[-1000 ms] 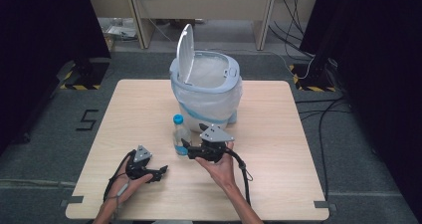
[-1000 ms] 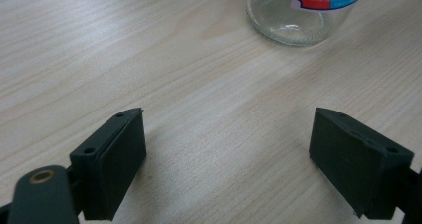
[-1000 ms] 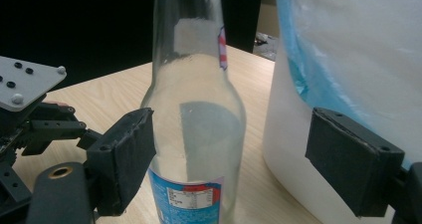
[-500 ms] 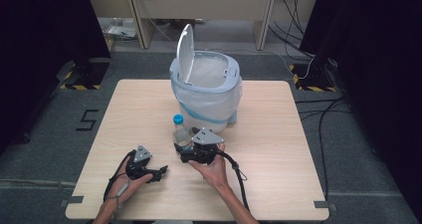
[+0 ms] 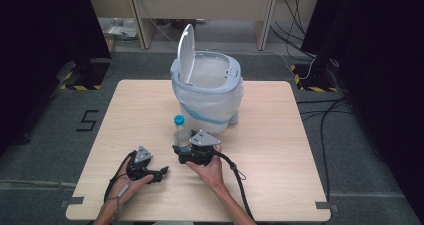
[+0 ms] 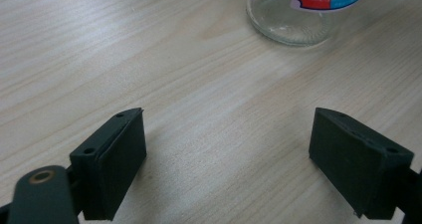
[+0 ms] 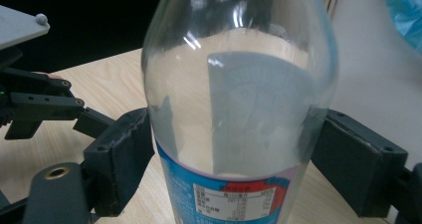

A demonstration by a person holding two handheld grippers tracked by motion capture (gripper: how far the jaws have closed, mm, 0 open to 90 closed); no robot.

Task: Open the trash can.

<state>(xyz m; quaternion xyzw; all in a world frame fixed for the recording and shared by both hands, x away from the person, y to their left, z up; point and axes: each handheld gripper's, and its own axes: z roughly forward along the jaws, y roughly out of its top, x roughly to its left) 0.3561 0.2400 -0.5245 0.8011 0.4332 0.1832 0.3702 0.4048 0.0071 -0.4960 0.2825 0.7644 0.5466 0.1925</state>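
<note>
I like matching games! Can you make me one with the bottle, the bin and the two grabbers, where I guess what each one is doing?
Things:
1. bottle
2. bin
3. left gripper
4. right gripper

States:
A. lid tipped up
B. jaws on both sides of the bottle
C. standing upright, blue cap on
D. jaws wide apart over bare table

Pairs: 1-C, 2-A, 3-D, 4-B

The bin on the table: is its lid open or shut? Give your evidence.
Open. The lid stands raised at the left of the bin's rim, and the white liner inside shows from above.
</note>
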